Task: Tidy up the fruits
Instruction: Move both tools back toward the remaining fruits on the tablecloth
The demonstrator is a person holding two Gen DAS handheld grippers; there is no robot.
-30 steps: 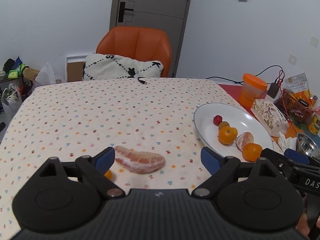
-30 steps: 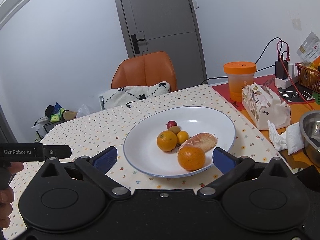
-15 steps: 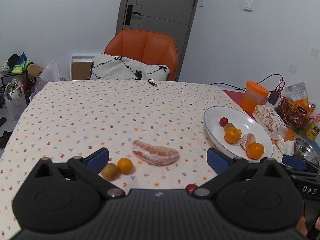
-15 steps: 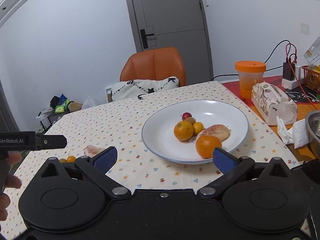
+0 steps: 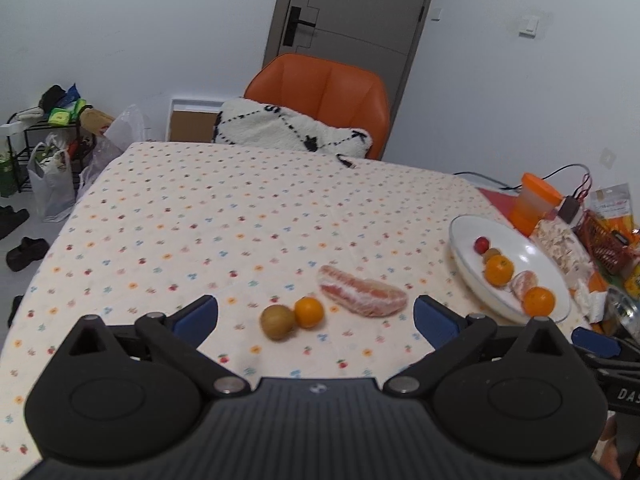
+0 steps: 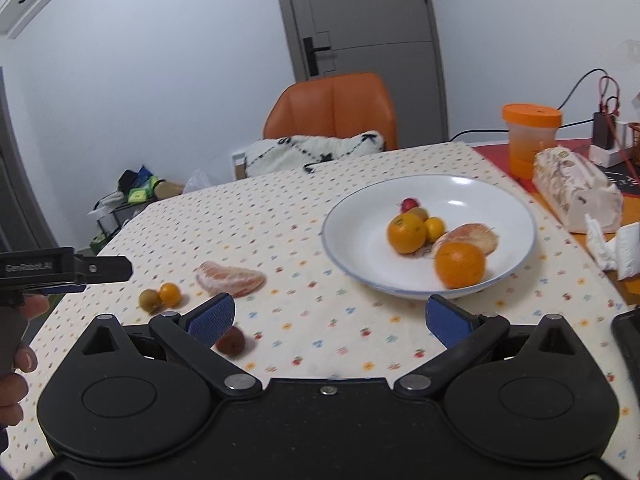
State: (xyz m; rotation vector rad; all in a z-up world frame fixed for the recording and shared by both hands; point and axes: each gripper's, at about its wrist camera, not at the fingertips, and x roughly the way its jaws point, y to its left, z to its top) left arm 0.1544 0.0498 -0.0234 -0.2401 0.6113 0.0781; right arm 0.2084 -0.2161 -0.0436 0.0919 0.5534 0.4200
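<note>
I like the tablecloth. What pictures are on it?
The tablecloth is cream with tiny coloured flowers and cherries, clearest in the left wrist view.

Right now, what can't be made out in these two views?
- Red fruit, right wrist view: partly behind a blue jaw pad; absent from left wrist view, likely under that tool's body.
- Metal bowl, left wrist view: cut by the right edge.
- Plate fruit, both views: motion-blurred, kinds uncertain.
</note>
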